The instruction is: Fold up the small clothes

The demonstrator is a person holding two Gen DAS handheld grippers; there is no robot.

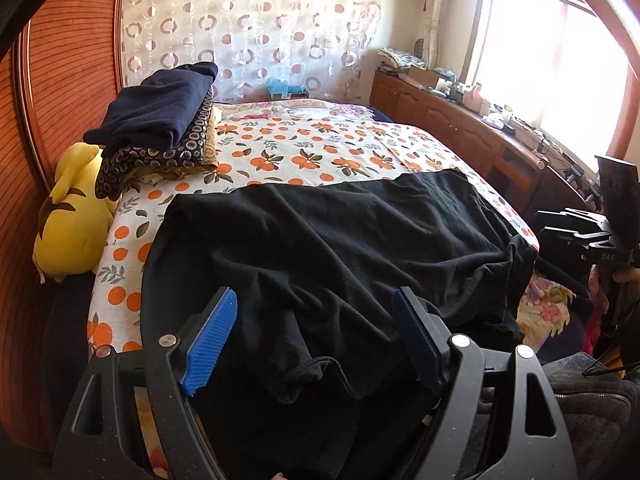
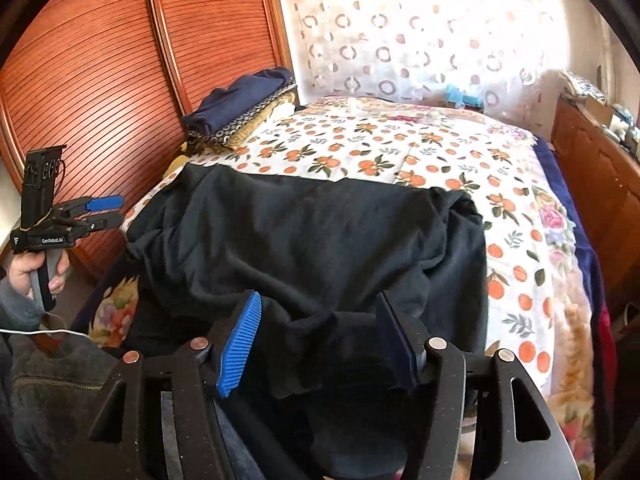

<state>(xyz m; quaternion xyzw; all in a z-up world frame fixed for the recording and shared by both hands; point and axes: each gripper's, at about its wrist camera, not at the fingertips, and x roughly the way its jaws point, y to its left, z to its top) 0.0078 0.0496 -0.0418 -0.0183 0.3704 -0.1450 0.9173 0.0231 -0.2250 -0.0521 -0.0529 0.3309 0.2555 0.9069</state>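
A black garment (image 1: 340, 236) lies rumpled and spread across the near end of the bed, with its near edge hanging toward me; it also shows in the right wrist view (image 2: 312, 240). My left gripper (image 1: 316, 308) is open, its blue pads wide apart just above the garment's near edge, holding nothing. My right gripper (image 2: 320, 312) is open too, hovering over the garment's near right part. In the right wrist view the left gripper (image 2: 108, 210) shows from the side at the far left, held in a hand. Its body shows in the left wrist view at the right edge.
The bed (image 1: 320, 148) has an orange-fruit sheet. A stack of folded dark clothes (image 1: 160, 120) sits at its far left, next to a yellow plush toy (image 1: 72, 220). A wooden slatted wardrobe (image 2: 100, 60) stands left; a cluttered wooden sideboard (image 1: 460, 120) runs under the window at right.
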